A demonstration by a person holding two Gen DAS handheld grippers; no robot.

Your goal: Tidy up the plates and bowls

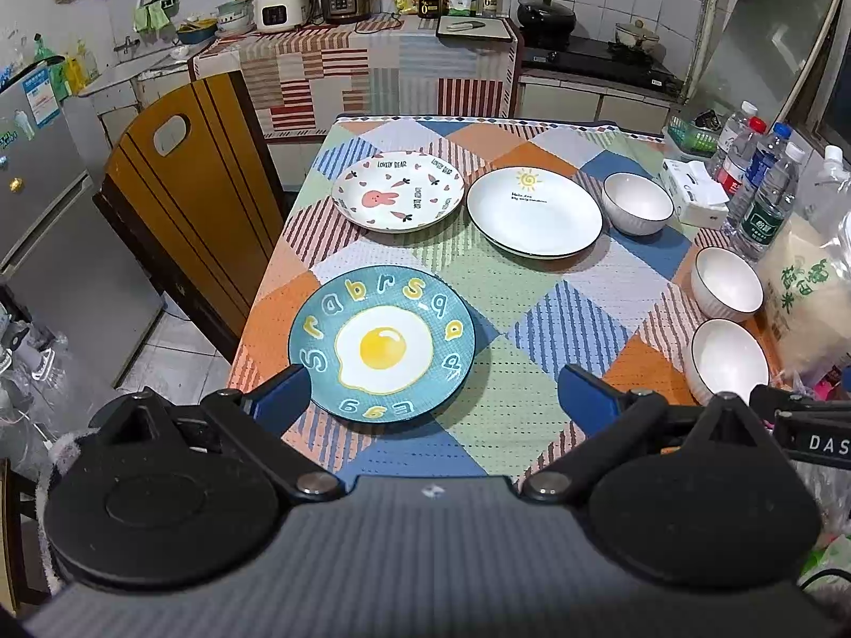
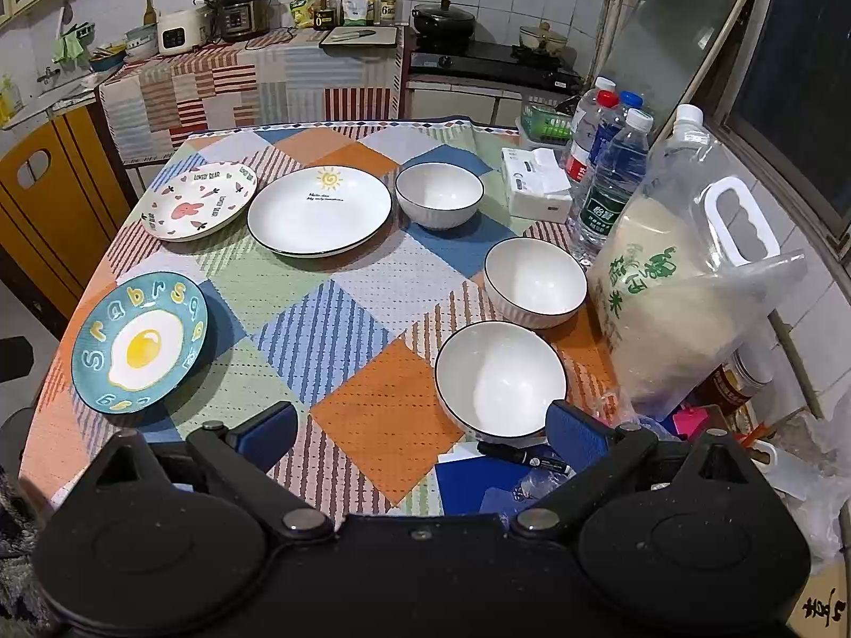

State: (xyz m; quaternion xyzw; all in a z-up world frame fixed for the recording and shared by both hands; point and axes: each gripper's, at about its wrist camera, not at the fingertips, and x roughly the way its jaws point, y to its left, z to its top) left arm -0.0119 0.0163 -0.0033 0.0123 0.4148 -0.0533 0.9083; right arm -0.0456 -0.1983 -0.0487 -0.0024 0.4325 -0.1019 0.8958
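A teal fried-egg plate (image 1: 382, 343) (image 2: 139, 343) lies at the table's near left. Behind it sit a rabbit-print plate (image 1: 398, 190) (image 2: 199, 201) and a white sun plate (image 1: 534, 211) (image 2: 319, 210). Three white bowls stand on the right: far (image 1: 637, 203) (image 2: 439, 194), middle (image 1: 726, 282) (image 2: 534, 280), near (image 1: 728, 359) (image 2: 500, 377). My left gripper (image 1: 433, 396) is open above the near table edge, its left finger over the egg plate's rim. My right gripper (image 2: 423, 433) is open and holds nothing, its right finger beside the near bowl.
A big rice jug (image 2: 686, 287), several water bottles (image 2: 606, 159) and a tissue pack (image 2: 537, 183) crowd the table's right side. A black marker (image 2: 524, 460) and blue sheet lie by the near bowl. A wooden chair (image 1: 191, 202) stands at the left.
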